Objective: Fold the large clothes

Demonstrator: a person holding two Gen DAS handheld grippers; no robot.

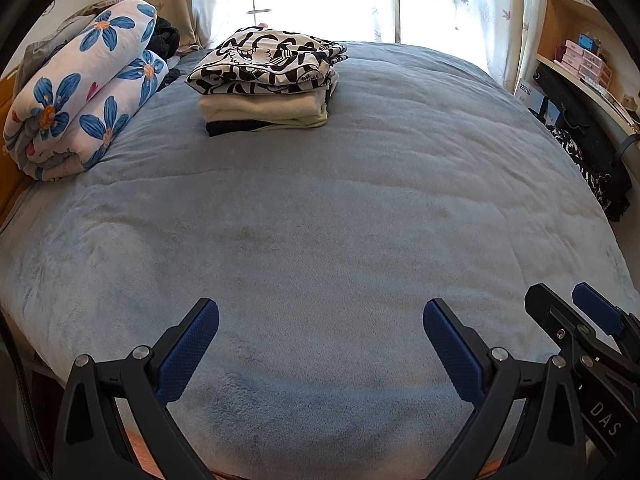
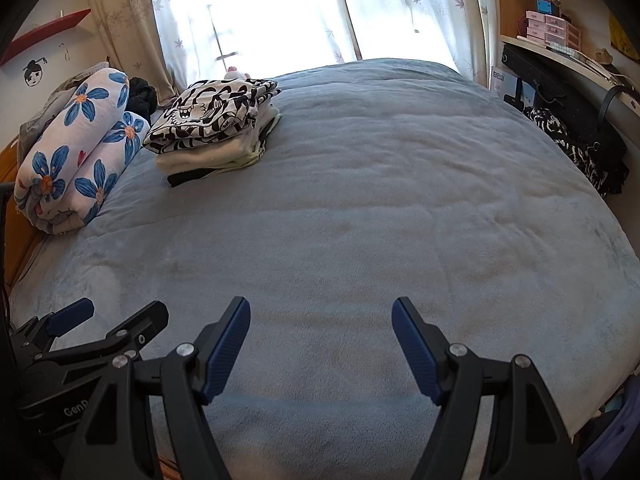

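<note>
- My left hand-held gripper [image 1: 321,320] hangs over the near part of the bed [image 1: 340,220], its blue pads spread wide with nothing between them.
- My right hand-held gripper [image 2: 321,318] is just beside it, also spread wide and pinching nothing.
- In the left view, the right one's body shows white letters "DAS"; the rest is cut off.
- In the right view, the left one's body reads "Gen", then the lettering is hidden.
- The stack of folded clothes [image 1: 266,80] sits at the far left of the bed: a black-and-white printed garment [image 2: 212,114] on top, cream below, a dark one at the bottom.
- The print carries lettering, too small for me to read.
- A rolled floral quilt [image 1: 84,92] lies just left of the stack.
- A box [image 2: 502,78] by the shelves [image 2: 552,32] bears characters I cannot make out.
</note>
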